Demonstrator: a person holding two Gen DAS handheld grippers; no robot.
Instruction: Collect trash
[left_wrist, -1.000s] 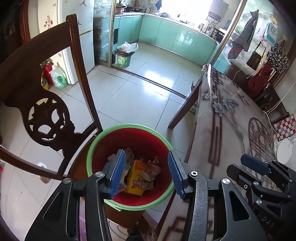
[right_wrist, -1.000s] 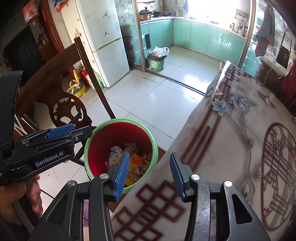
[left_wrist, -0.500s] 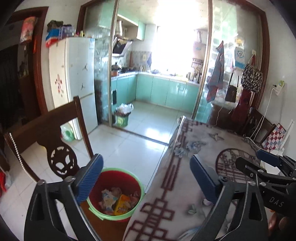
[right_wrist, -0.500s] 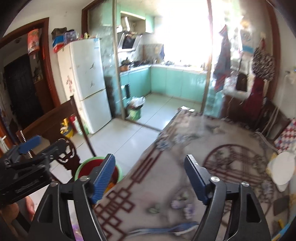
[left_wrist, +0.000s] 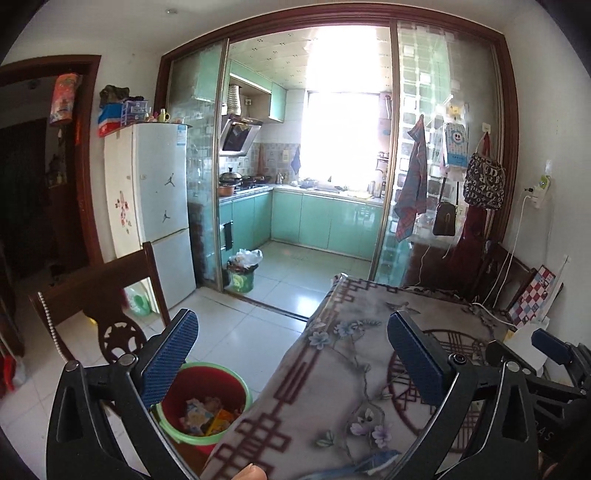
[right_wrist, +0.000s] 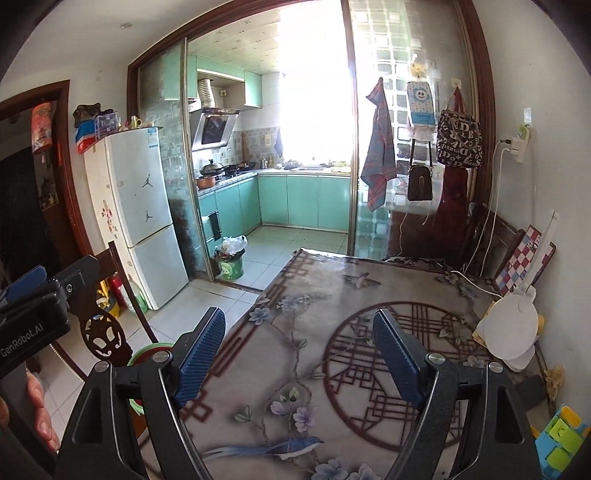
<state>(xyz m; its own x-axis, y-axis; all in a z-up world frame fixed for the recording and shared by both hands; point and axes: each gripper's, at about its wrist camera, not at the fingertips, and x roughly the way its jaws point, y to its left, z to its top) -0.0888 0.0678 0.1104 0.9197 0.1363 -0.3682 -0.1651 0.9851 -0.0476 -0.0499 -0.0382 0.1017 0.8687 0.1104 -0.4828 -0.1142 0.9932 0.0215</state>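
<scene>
Round red bin (left_wrist: 207, 391) (green-rimmed plastic).

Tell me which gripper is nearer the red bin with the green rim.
Left. The left gripper hangs just above and beside the red bin; the right gripper is over the patterned tablecloth, farther away.

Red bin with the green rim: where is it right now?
In the left wrist view the red bin sits on the floor at lower left, between the carved wooden chair and the table's left edge, with wrappers inside.
</scene>
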